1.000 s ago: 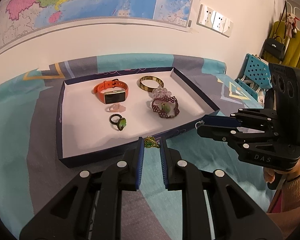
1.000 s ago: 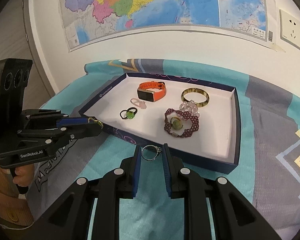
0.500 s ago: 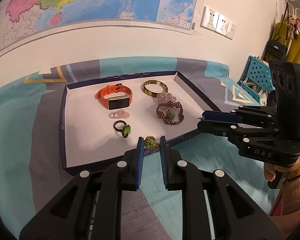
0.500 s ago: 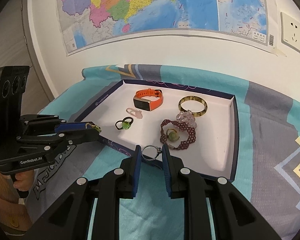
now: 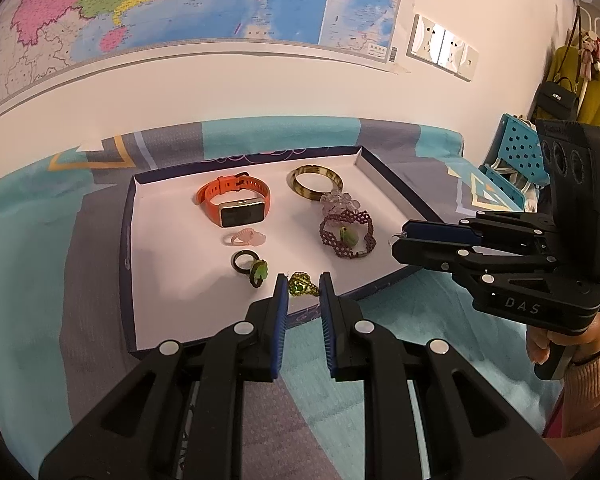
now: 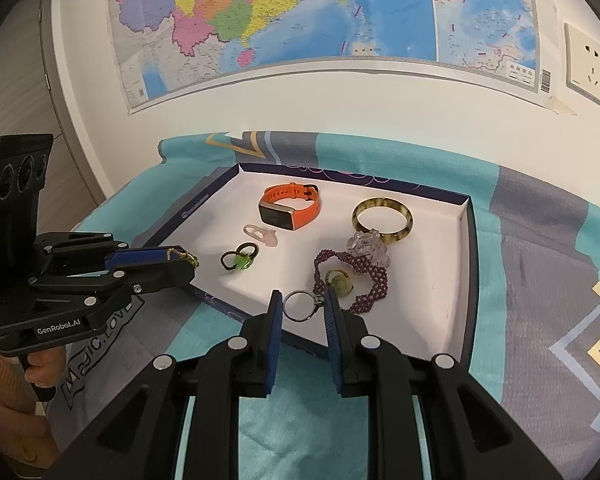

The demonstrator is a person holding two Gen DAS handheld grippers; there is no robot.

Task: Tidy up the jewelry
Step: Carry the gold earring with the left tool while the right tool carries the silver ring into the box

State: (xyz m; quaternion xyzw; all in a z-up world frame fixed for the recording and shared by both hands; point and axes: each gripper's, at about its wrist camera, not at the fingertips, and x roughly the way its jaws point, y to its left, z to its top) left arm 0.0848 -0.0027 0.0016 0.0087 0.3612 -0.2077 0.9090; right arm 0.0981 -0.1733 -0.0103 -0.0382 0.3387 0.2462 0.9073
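Holding a small gold-and-green beaded ring (image 5: 299,285) at its very tips, the left claw (image 5: 302,288) is clamped on it and hangs over the near edge of the tray (image 5: 129,248), which sits on a patterned cloth (image 5: 40,280). Inside the tray, from its left side rightwards, lie an orange watch (image 5: 234,205) toward the far edge, a pale pink ring (image 5: 245,238) in front of it, a dark ring with a green stone (image 5: 251,267) nearer still, then an amber bangle (image 5: 315,182) by the far right corner, a cluster of clear beads (image 5: 337,200) touching it, and a purple beaded bracelet (image 5: 348,238) with a green piece at its middle. Farther right, the right claw (image 6: 300,305) is clamped on a thin silver ring (image 6: 299,306), also over the tray's near edge, just in front of the purple bracelet.

Both rings are pinched only by a sliver at the tips, so either could twist out and roll onto the cloth, most likely if a hand tilts or jolts. Letting the silver ring go here risks it landing on the bracelet and tangling in the beads. The two claws are near each other, so reaching in together could make them bump.
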